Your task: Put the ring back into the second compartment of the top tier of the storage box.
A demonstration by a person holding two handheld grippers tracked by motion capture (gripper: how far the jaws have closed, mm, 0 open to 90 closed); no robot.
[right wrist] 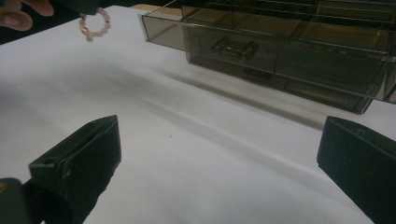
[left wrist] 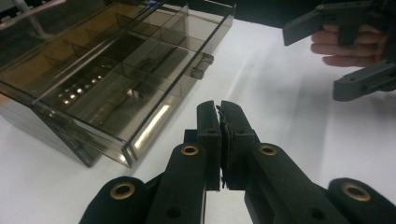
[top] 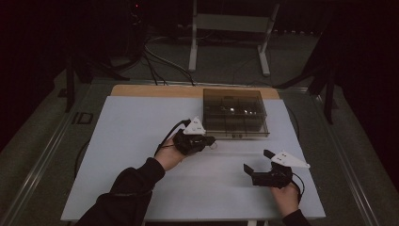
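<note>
**benchrat:** While the left gripper (top: 210,140) hangs just off the front of the smoky plastic drawer box (top: 235,113), its jaws are pinched tight on that little pink bead bracelet (right wrist: 95,24). You can see the loop dangling under the tips in the right gripper view, clear of the white table (top: 141,141).

**tinkerfox:** Yeah, and the top drawer (right wrist: 261,35) is slid partway out already. Right gripper (top: 258,162) sits near the front edge, jaws spread wide, holding nothing.

**benchrat:** My worry: the grip only catches a thin bit of the string. Any jerk and the bracelet slips out and lands on the table.

**tinkerfox:** Or the loop snags on the drawer's front wall going in. Could also drop into the wrong compartment, since those dividers sit close together.
</note>
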